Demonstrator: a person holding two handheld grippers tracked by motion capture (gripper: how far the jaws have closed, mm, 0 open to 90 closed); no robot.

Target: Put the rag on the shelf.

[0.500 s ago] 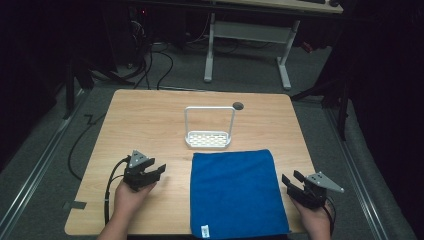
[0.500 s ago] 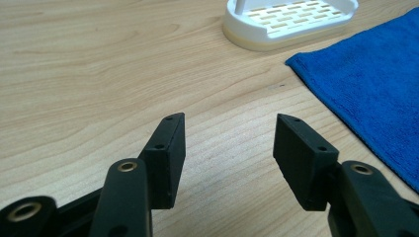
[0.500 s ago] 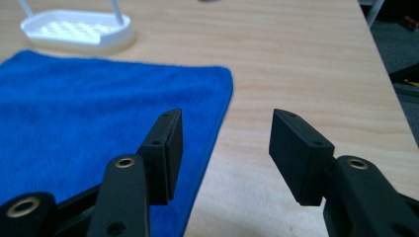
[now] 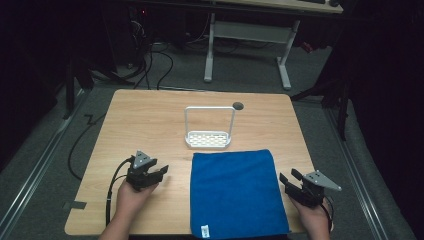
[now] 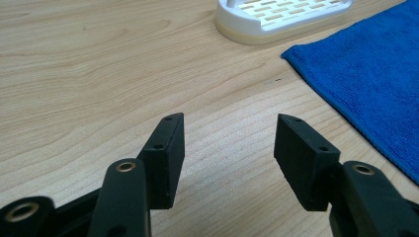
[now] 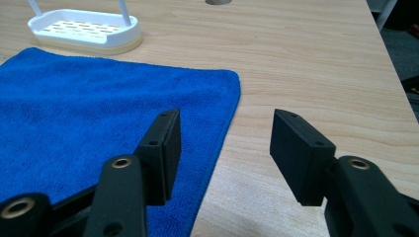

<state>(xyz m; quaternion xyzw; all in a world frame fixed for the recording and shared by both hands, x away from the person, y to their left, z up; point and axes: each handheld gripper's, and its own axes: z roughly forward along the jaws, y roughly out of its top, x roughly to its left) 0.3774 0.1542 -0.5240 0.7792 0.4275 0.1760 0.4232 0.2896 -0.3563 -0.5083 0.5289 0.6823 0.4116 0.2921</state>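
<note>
Wooden table (image 4: 150, 120), blue microfibre cloth (image 4: 235, 192) lying flat between two hand-held grippers.
Left gripper (image 4: 161, 171) and right gripper (image 4: 289, 176) both gape empty; cloth looks soft, limp, best pinched at corners.

High view overhead; claw views low (share towel (image 4: 237, 192)).

In the left gripper view the white rack (image 5: 284, 17) is cut by the top edge at twelve o'clock, its handle unseen; the blue cloth (image 5: 375, 84) runs off at three o'clock; in the high view its near hem leaves at six o'clock, its small label (image 4: 204, 231) unreadable.
</note>
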